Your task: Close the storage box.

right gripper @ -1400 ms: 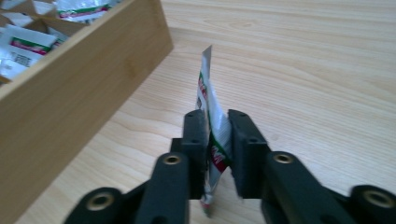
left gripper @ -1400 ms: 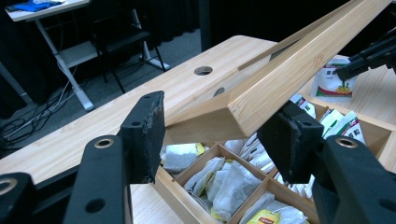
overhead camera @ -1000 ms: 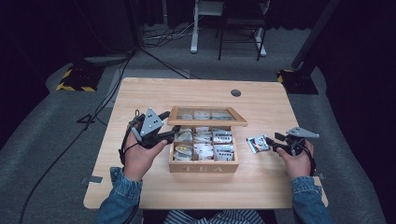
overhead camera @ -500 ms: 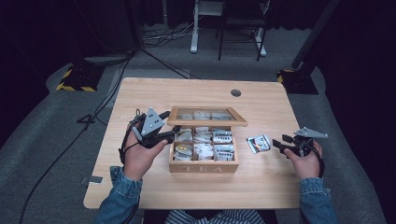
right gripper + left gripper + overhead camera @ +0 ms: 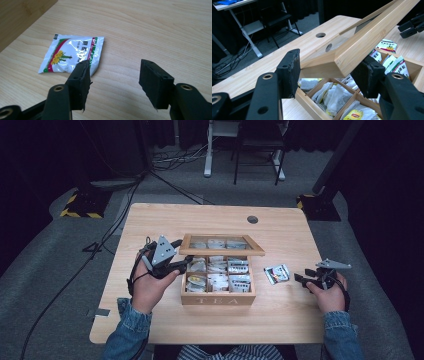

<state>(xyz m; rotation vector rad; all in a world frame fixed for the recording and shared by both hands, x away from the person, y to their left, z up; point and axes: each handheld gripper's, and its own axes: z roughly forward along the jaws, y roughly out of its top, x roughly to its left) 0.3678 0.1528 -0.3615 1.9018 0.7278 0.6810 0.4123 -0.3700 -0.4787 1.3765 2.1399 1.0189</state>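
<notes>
Pale wooden table (image 5: 165, 227), matt, its grain running fine and even. The light wooden tea box (image 5: 218, 297) has a smooth wood-framed lid (image 5: 372, 35). Crinkly paper tea bags (image 5: 334, 96) fill its compartments. The white foil sachet (image 5: 72, 55) gleams, glossy and wrinkled. Black gripper pads (image 5: 82, 82) look rough, matt.

Bright lit table (image 5: 165, 222), dark surroundings, soft high view
</notes>
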